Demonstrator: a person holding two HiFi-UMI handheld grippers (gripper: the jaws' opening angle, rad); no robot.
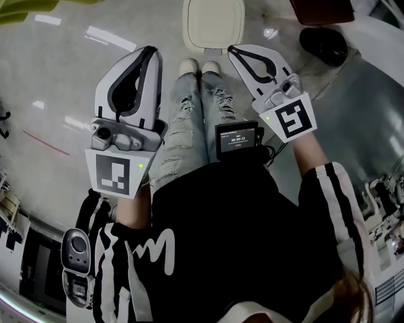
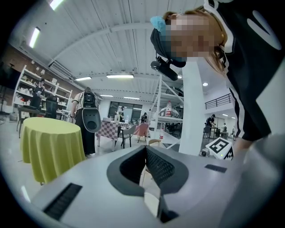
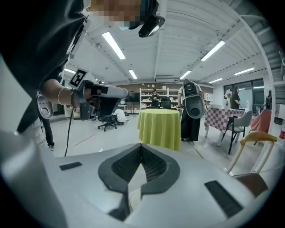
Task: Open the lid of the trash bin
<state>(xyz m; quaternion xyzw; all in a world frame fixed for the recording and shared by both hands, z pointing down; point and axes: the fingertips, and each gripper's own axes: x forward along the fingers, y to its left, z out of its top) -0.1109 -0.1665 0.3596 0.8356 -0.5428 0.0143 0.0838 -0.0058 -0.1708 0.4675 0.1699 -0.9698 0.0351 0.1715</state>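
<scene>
The trash bin (image 1: 213, 24) is a cream-white bin with a rounded square lid. It stands on the floor just beyond the person's shoes (image 1: 201, 66), and the lid lies flat and closed. My left gripper (image 1: 153, 50) is held in the air left of the bin, shut with nothing between its fingers. My right gripper (image 1: 232, 49) hangs just right of the bin's near edge, also shut and empty. Both are apart from the lid. In the left gripper view the gripper (image 2: 145, 147) has its jaws meeting at the tips. The gripper (image 3: 141, 144) in the right gripper view shows the same.
A round table with a yellow-green cloth (image 3: 160, 127) stands in the room, also in the left gripper view as the table (image 2: 51, 142). Chairs (image 3: 249, 142) and standing people (image 3: 191, 111) are further off. A dark seat (image 1: 322, 9) and a black round object (image 1: 323, 45) lie right of the bin.
</scene>
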